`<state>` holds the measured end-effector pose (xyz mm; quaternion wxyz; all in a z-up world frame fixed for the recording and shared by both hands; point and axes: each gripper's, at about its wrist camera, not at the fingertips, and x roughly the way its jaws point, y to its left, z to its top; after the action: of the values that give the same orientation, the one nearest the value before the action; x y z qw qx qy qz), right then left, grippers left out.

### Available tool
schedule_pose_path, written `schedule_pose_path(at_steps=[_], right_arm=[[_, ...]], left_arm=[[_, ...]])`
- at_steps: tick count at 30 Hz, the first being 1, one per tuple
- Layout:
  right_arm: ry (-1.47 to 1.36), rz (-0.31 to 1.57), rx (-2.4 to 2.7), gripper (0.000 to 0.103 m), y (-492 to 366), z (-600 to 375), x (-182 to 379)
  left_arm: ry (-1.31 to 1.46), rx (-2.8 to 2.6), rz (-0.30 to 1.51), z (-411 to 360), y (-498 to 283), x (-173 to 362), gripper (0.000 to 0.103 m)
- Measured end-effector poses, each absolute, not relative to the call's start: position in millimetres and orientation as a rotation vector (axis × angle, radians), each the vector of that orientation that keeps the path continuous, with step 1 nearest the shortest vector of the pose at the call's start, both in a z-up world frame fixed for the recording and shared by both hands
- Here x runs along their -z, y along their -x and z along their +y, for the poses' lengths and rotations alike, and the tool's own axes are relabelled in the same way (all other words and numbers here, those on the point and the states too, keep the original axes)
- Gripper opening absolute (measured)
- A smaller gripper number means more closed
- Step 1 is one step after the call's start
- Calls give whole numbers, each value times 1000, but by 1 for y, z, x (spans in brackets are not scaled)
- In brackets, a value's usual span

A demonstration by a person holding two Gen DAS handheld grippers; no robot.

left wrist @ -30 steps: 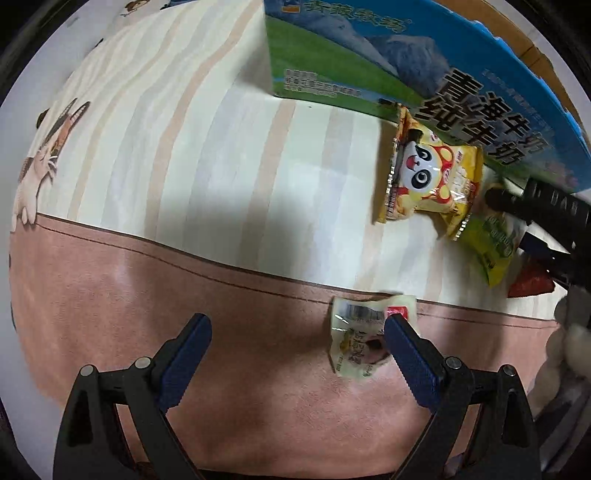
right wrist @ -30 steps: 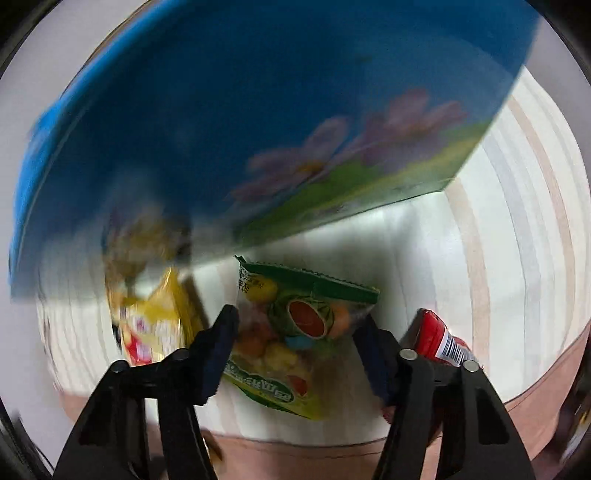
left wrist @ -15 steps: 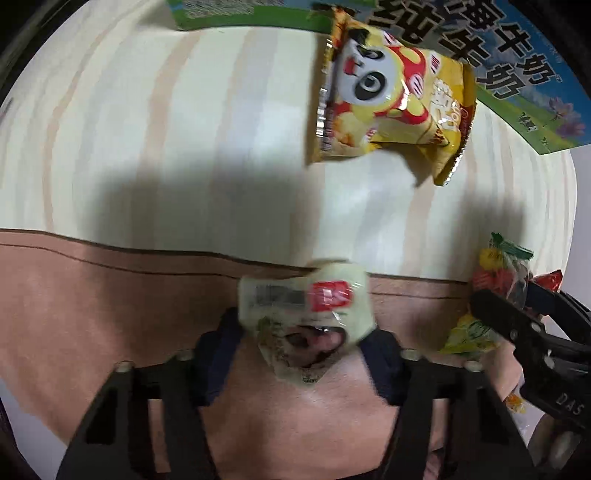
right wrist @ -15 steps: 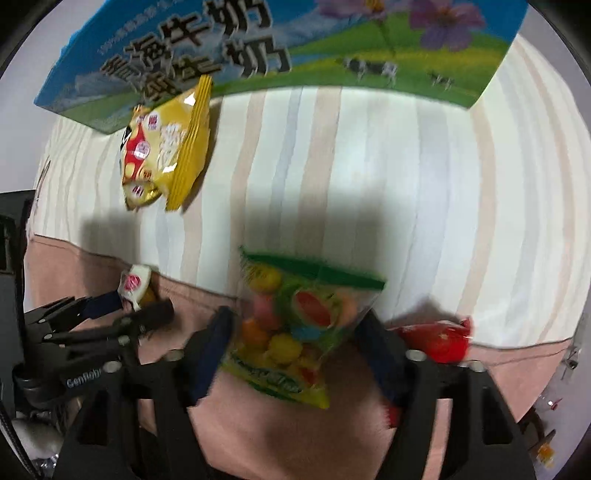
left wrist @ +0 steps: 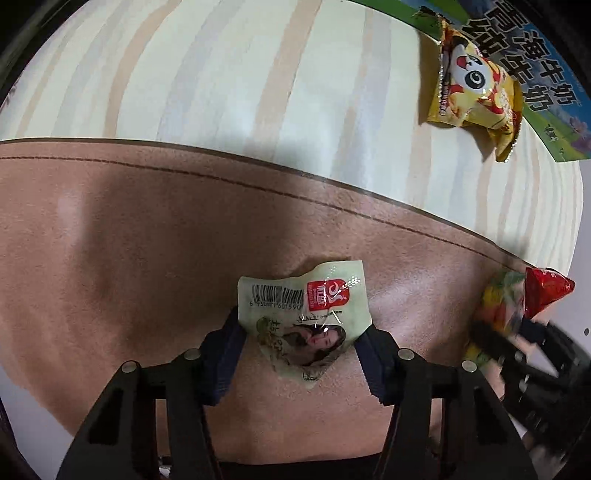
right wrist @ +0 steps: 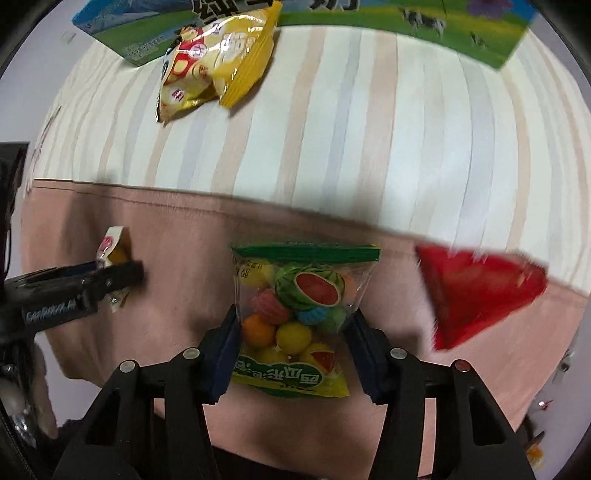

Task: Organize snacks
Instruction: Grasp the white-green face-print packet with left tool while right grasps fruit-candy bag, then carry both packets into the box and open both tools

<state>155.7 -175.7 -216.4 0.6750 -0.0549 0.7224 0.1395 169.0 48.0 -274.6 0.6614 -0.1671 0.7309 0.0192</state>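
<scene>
My left gripper (left wrist: 301, 354) is shut on a pale green snack packet (left wrist: 303, 306) with a barcode and a red logo, low over the pink band of the cloth. My right gripper (right wrist: 293, 328) points straight down and its jaws are closing on a clear bag of fruit-shaped candy (right wrist: 295, 295) with a green top; the pads touch both its sides. A red packet (right wrist: 476, 291) lies just right of that bag. In the right wrist view my left gripper (right wrist: 110, 277) and its packet (right wrist: 110, 251) show at the left edge.
A yellow panda snack bag (left wrist: 476, 85) lies on the striped cream cloth (left wrist: 258, 74), against a blue and green milk carton box (right wrist: 443, 22) at the far side. The pink band (left wrist: 147, 240) runs across the near part. The cloth's edge lies at the far right.
The left jaws went from wide apart to closed on the pale packet while sinking. The right gripper carried the candy bag from beside the box over to the pink band, rolling as it went.
</scene>
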Motion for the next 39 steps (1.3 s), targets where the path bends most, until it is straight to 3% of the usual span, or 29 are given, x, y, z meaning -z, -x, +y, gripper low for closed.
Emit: schedule_pose_path(at_steps=[6,11,20,27,30,34,39], right_arm=[[-74,1606,-238,63,-152,-201,223],[-30,1565,-189,54,-147,-205,219],[-242,1475,-282,53,-162,-233,144],[-309,1336,-354,53,-249,-244,55],[-294,1284,-356,53,-300,-239,28],[-217,1259,-307,53,-378,-234,13],[-118,1311,-216,53,-473,-232,19]], left_arm=[[337,-53,1653,32,-169,277,54],[330,-43,1644,16,-173,260,53],[362,97,1497,11,-204,158,53],[360,211,1318,6,-279,56,53],[314,224,1279,5,-320,36,53],[268,228,1298,0,-384,32,53],[248,238,1422,-4,-464,72,53]])
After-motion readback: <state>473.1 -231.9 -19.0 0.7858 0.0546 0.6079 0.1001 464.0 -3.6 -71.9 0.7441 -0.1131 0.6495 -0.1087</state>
